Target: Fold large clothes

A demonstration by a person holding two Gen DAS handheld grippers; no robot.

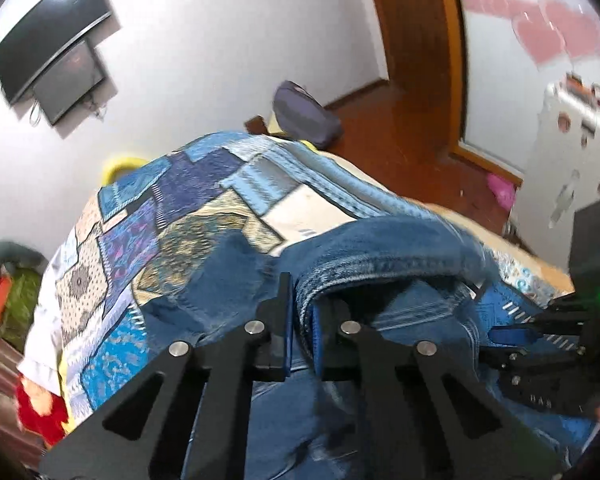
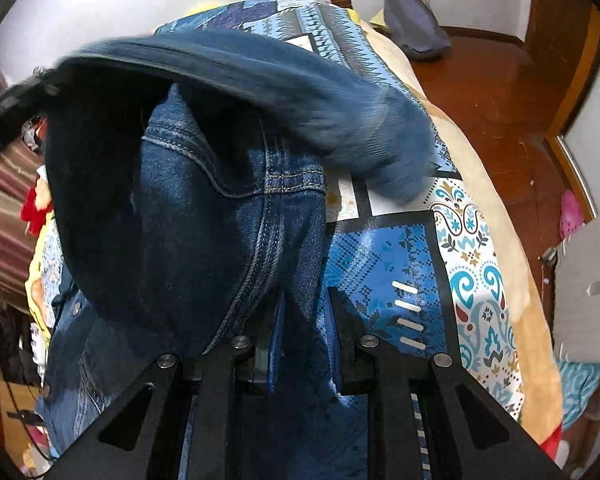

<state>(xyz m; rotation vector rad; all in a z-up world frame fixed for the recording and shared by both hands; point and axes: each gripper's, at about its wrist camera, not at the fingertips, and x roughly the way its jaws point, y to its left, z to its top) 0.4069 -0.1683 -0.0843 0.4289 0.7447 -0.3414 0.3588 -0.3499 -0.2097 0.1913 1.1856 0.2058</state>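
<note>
A: Where are the jeans (image 1: 380, 248) right now?

B: Lifted off the bed (image 1: 148, 216), over its near part. One stretch of denim arches up between the two claws, and the rest hangs down onto the patchwork bedspread (image 2: 384, 248) toward the near edge.

A: What has the left claw (image 1: 304, 320) got?

B: It is clamped tight on a stitched band of the denim, an edge of the jeans that runs straight between its fingers; whether waistband or hem I cannot tell. Holding it by that thick seam makes sense: it is a firm line that will not slip or stretch.

A: And the right claw (image 2: 300, 320)?

B: Closed narrow as well, with blue cloth pinched between the fingers. In its own view a seamed panel of the jeans comes down right into the gap, so I judge it grips the denim too. From the left wrist view it shows at the right edge, low beside the garment.

A: Why hold it at two points?

B: Likely to carry one portion over the other as a fold. The raised loop is blurred, so the cloth is in motion. The far end of the bed, by the grey bag (image 1: 306, 120), is clear of denim
</note>
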